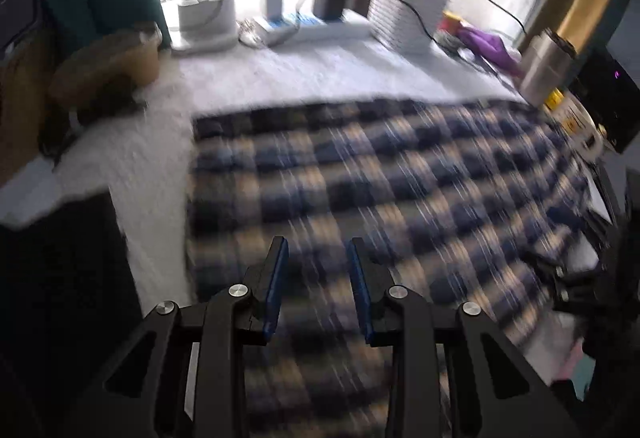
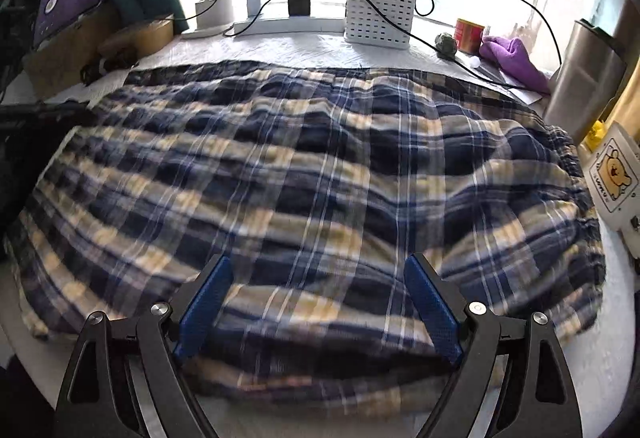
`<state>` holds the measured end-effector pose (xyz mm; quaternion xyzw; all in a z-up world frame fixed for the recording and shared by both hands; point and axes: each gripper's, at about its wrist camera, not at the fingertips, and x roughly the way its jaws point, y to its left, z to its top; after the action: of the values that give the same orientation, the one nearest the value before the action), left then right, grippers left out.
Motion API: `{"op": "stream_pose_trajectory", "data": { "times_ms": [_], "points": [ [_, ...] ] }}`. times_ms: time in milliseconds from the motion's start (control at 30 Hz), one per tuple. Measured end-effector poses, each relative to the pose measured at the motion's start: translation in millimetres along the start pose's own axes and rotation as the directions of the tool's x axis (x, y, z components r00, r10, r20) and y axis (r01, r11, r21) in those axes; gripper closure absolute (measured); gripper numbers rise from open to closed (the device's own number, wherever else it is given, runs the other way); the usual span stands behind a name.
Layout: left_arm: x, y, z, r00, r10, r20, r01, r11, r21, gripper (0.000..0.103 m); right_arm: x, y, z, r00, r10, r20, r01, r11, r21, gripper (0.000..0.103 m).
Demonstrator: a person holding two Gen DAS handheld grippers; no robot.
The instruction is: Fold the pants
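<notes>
Blue, navy and cream plaid pants [image 2: 312,174] lie spread across the white-covered table [image 2: 280,50], their gathered waistband at the right [image 2: 572,158]. They also fill the left wrist view [image 1: 380,178], which is motion-blurred. My left gripper [image 1: 318,248] is open and empty, hovering over the pants near their left edge. My right gripper [image 2: 318,266] is wide open and empty, just above the near edge of the pants, where the fabric is doubled over.
Along the back stand a white perforated basket [image 2: 380,8], a power strip with chargers [image 2: 280,24], a red can [image 2: 470,34], a purple cloth [image 2: 516,60] and a steel tumbler [image 2: 584,74]. A cardboard box [image 2: 72,50] sits left. A bear-sticker box [image 2: 614,174] sits right.
</notes>
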<state>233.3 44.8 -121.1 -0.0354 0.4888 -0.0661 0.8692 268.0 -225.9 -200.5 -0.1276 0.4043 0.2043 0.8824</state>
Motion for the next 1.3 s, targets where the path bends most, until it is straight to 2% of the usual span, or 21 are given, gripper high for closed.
{"op": "stream_pose_trajectory", "data": {
  "times_ms": [167, 233, 267, 333, 467, 600, 700, 733, 800, 867, 933, 1000, 1100, 1300],
  "points": [
    [0.5, -25.2, -33.9, 0.999, -0.016, -0.047, 0.018, 0.999, 0.034, 0.073, -10.6, -2.3, -13.6, 1.000, -0.002, 0.003, 0.002, 1.000, 0.004, 0.014],
    [5.8, -30.8, -45.1, 0.998, 0.021, -0.058, -0.017, 0.998, 0.059, 0.073, -16.1, -2.3, -21.1, 1.000, -0.011, 0.010, 0.011, 1.000, -0.002, 0.014],
    [4.1, -34.3, -50.0, 0.999, 0.046, -0.029, -0.044, 0.996, 0.082, 0.073, -18.8, -2.2, -24.5, 1.000, -0.015, 0.015, 0.015, 1.000, -0.002, 0.014],
    [3.2, -37.2, -55.4, 0.997, 0.079, -0.017, -0.077, 0.992, 0.102, 0.072, -23.3, -3.3, -32.4, 1.000, -0.021, 0.022, 0.021, 1.000, 0.002, 0.014],
    [0.0, -29.8, -60.8, 0.994, 0.107, 0.001, -0.107, 0.991, 0.081, 0.071, -30.8, -5.7, -44.4, 0.999, -0.022, 0.036, 0.023, 1.000, -0.001, 0.014],
    [-2.8, -21.4, -65.1, 0.989, 0.144, 0.014, -0.145, 0.987, 0.067, 0.060, -36.5, -7.8, -52.5, 0.999, -0.032, 0.040, 0.031, 0.999, 0.019, 0.014],
    [-7.6, -19.9, -66.2, 0.985, 0.173, 0.009, -0.173, 0.984, 0.031, 0.060, -41.3, -10.1, -60.4, 0.999, -0.036, 0.034, 0.035, 0.999, 0.040, 0.012],
    [-11.3, -22.1, -67.1, 0.986, 0.168, 0.019, -0.169, 0.985, 0.024, 0.060, -42.2, -10.1, -63.1, 0.999, -0.041, 0.029, 0.040, 0.998, 0.041, 0.011],
    [-24.8, -32.5, -68.2, 0.994, 0.094, 0.063, -0.096, 0.995, 0.025, 0.060, -45.6, -11.3, -69.5, 0.998, -0.054, 0.024, 0.053, 0.998, 0.046, 0.009],
    [-36.2, -51.5, -69.6, 0.995, 0.019, 0.102, -0.025, 0.998, 0.061, 0.060, -49.9, -14.7, -76.0, 0.998, -0.064, 0.022, 0.062, 0.996, 0.068, 0.009],
    [-36.8, -69.4, -72.8, 0.995, -0.025, 0.100, 0.015, 0.994, 0.108, 0.060, -55.2, -22.0, -82.2, 0.997, -0.078, 0.022, 0.076, 0.992, 0.097, 0.009],
    [-27.4, -81.8, -75.9, 0.997, -0.032, 0.064, 0.023, 0.991, 0.131, 0.060, -60.1, -29.2, -86.9, 0.996, -0.088, 0.030, 0.083, 0.989, 0.120, 0.008],
    [-12.0, -87.3, -82.7, 1.000, -0.005, -0.001, 0.005, 0.993, 0.118, 0.060, -65.8, -39.1, -92.3, 0.993, -0.111, 0.031, 0.106, 0.983, 0.150, 0.009],
    [-16.6, -88.4, -104.0, 1.000, 0.024, 0.020, -0.026, 0.993, 0.116, 0.055, -68.0, -50.4, -99.9, 0.990, -0.138, 0.029, 0.131, 0.977, 0.170, 0.009]
  ]
}}
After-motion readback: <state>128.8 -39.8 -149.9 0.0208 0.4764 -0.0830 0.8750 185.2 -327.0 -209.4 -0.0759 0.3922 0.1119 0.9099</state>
